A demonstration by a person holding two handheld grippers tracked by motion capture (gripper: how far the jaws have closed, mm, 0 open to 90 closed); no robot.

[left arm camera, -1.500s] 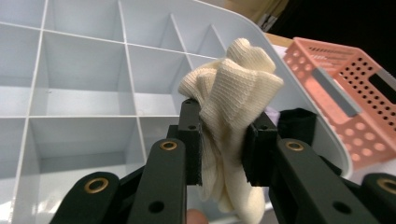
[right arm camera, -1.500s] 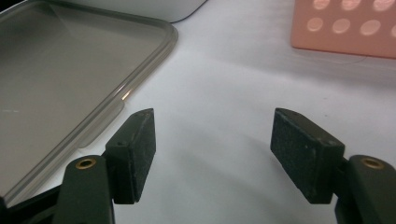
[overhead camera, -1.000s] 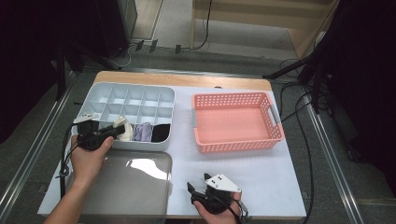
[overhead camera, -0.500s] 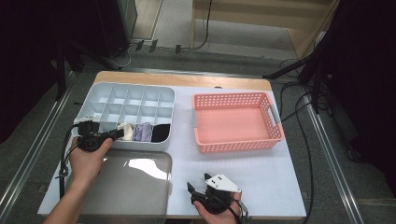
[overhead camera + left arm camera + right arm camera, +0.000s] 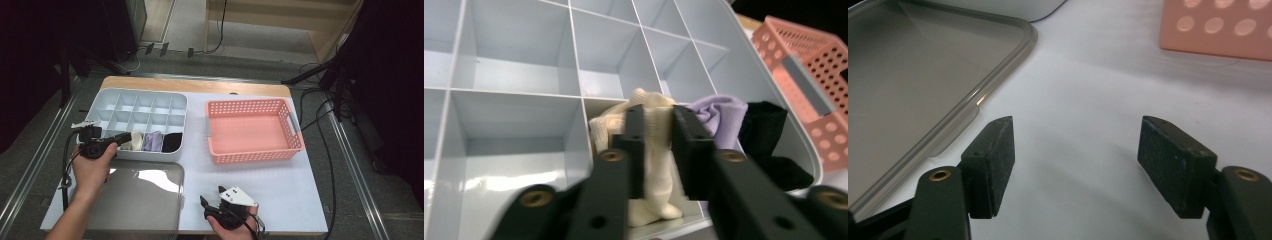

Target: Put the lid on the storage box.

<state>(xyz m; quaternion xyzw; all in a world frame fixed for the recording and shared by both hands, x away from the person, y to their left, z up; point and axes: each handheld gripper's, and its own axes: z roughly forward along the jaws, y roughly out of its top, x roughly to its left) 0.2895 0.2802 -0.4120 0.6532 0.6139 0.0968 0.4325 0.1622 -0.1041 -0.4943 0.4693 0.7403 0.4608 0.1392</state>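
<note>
Now the left gripper [image 5: 654,132] had just been closing its jaws on the cream knitted sock [image 5: 651,165] in the grey compartment tray [image 5: 107,100]. Best move was prob. a straight lift w/ grip kept firm; right gripper [image 5: 1075,165] idled, jaws wide, nothing between.

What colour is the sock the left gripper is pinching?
Cream, almost white. The sock shows best in the left gripper view, between the left gripper jaws.

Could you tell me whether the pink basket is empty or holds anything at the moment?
Empty: the high view shows the bare floor of the pink basket, with nothing lying inside it.
</note>
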